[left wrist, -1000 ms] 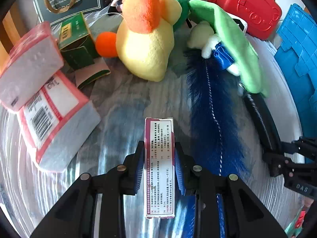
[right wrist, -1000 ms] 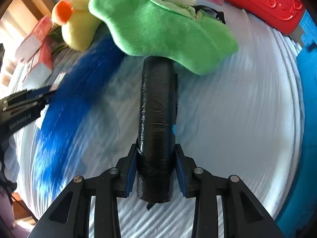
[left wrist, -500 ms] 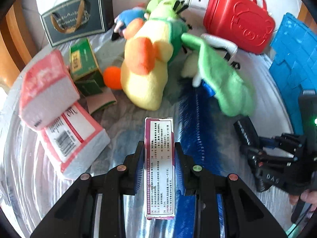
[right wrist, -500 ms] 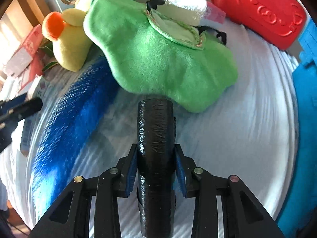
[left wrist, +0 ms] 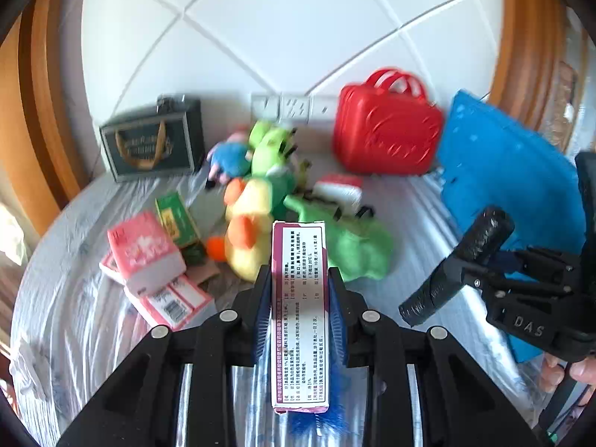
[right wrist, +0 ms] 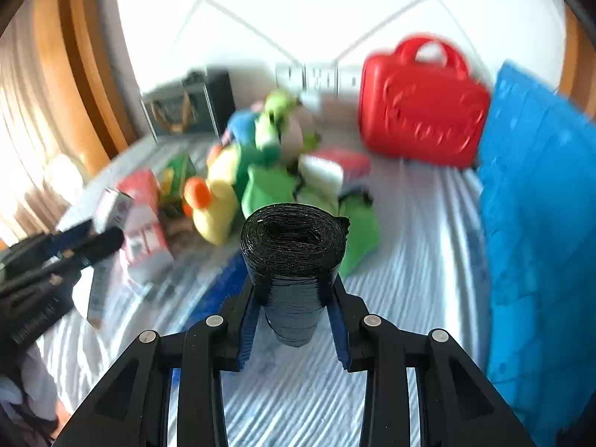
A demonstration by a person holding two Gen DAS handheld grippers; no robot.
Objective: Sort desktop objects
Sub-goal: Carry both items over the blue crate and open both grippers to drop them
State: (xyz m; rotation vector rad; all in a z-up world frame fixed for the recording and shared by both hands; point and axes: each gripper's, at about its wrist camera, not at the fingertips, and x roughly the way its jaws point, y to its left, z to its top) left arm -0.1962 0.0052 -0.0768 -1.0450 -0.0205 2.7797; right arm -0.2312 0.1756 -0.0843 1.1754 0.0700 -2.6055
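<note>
The left gripper (left wrist: pixel 300 311) was clamped on a box (left wrist: pixel 300 298), raised above the table (left wrist: pixel 74 298); the right gripper (right wrist: pixel 294 309) was clamped on a black roll (right wrist: pixel 294 257), also aloft. The step looked like carrying both off; next, each needed a destination, perhaps the blue bin (right wrist: pixel 540 223).

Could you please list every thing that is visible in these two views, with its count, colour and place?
medicine box: 1, white and purple, between left gripper's pads
black roll: 1, black, between right gripper's pads
plush toys: a pile, yellow, green, blue, centre of table
red case: 1, red, back right
blue crate: 1, blue, right edge
dark gift bag: 1, dark green, back left
tissue packs: at least 2, pink-white, left
green box: 1, green, beside tissue packs
left gripper: 1, black, shut
right gripper: 1, black, shut
</note>
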